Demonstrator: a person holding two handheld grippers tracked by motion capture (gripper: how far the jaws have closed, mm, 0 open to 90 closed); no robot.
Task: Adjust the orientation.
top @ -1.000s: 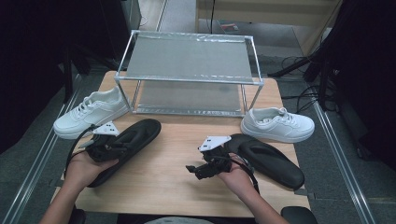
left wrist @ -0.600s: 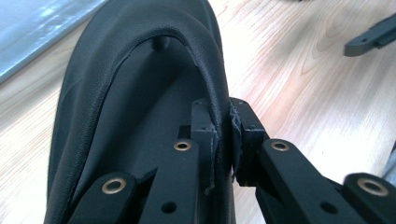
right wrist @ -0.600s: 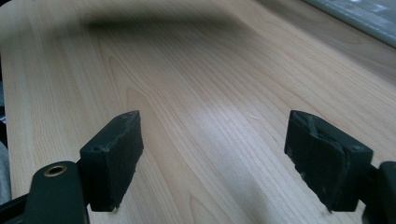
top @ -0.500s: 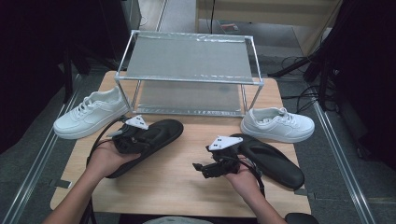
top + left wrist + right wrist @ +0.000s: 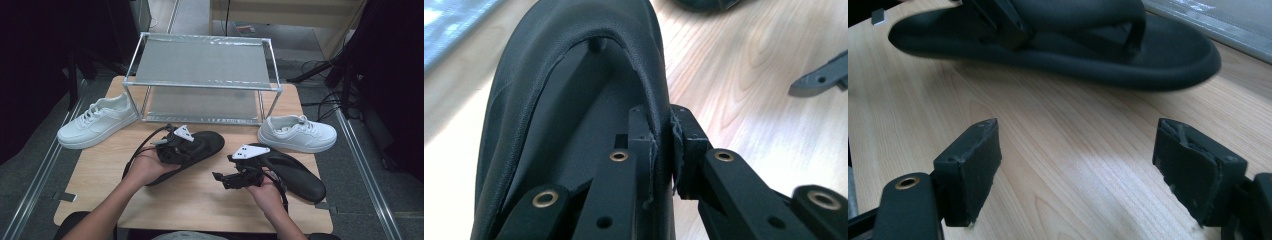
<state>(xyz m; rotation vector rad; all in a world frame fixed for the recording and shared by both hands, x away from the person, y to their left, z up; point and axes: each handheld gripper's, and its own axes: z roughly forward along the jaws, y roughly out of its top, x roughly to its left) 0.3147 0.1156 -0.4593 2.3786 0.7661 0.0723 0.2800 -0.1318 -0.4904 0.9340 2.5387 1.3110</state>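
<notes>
A black sandal lies on the wooden table in front of the metal rack. My left gripper is shut on its strap, which is pinched between the two pads. The same sandal lies across the top of the right gripper view. My right gripper stands open just above the table, nothing between its pads, left of a second black sandal by the right hand.
A two-tier metal rack stands at the back of the table. One white sneaker lies to its left, another white sneaker to its right. The table's near and side edges are close by.
My left gripper has carried the black sandal to the right, from near the left sneaker toward the table's middle. The right gripper has shifted slightly right and stays open.
</notes>
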